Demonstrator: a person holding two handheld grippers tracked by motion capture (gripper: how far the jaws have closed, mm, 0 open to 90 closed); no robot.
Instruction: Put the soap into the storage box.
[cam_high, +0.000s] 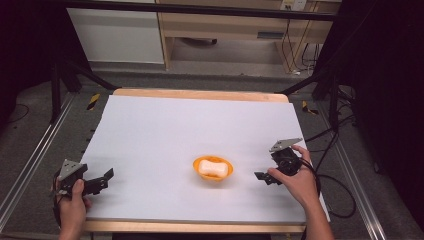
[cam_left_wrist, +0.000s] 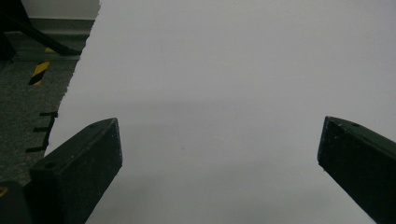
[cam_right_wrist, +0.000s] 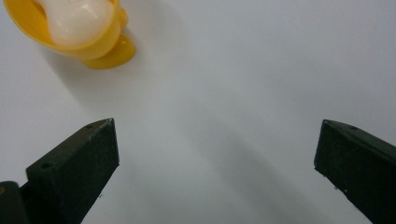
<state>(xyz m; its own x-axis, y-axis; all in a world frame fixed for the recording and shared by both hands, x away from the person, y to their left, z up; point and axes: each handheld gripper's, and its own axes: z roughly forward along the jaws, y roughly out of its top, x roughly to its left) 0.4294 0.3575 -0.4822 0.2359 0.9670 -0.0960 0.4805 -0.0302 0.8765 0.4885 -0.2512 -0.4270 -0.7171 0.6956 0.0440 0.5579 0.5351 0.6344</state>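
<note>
High view: we log a white bar of soap (cam_high: 213, 168) lying in the orange dish (cam_high: 201, 176), left gripper (cam_high: 103, 180) and right gripper (cam_high: 262, 177) with jaws apart, gripping nothing, work apparently finished or unstarted.

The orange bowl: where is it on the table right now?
In the high view the orange bowl sits on the white table, near the front and slightly right of centre, closer to the right gripper, apart from it.

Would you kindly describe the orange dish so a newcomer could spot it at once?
Start at the white table and look near its front edge, slightly right of centre. The orange dish sits there, round, holding a pale white lump, and is the table's one brightly coloured item.
</note>
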